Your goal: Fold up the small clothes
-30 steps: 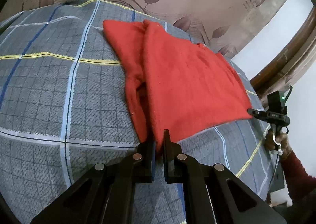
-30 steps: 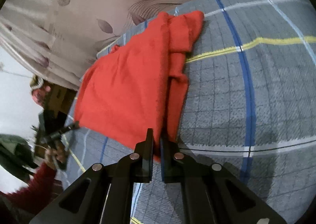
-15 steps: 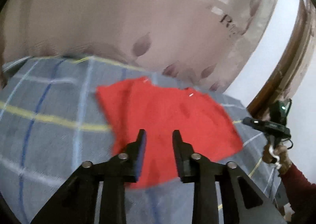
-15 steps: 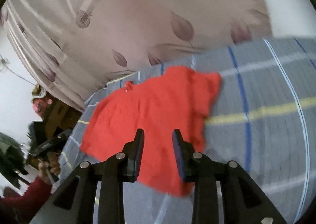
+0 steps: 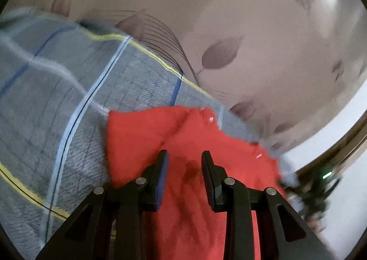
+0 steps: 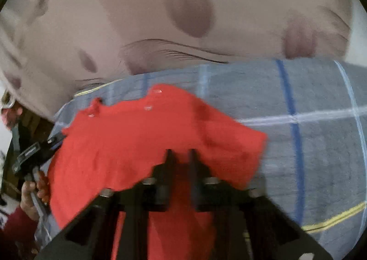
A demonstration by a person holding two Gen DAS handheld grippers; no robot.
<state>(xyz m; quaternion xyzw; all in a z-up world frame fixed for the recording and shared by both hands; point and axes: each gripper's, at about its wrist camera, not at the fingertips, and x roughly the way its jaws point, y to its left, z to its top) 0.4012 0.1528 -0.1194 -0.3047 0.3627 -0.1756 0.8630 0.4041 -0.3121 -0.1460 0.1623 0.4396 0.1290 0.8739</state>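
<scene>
The red garment point(image 5: 206, 136) lies lower centre in both views on the checked bed point(image 5: 57, 110). The left gripper point(image 5: 184, 156) has just opened to a narrow gap and holds nothing, while the right gripper point(image 6: 181, 153) has just closed to a slit with red fabric in it, though blur prevents certainty. Risk: a one-sided pull would drag the cloth askew and bunch the fold.

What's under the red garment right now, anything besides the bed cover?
The red garment lies on the grey checked bed cover, which shows on every side of it. Nothing else shows at its edges. The garment hides whatever lies beneath its middle, including its own folded lower layers.
</scene>
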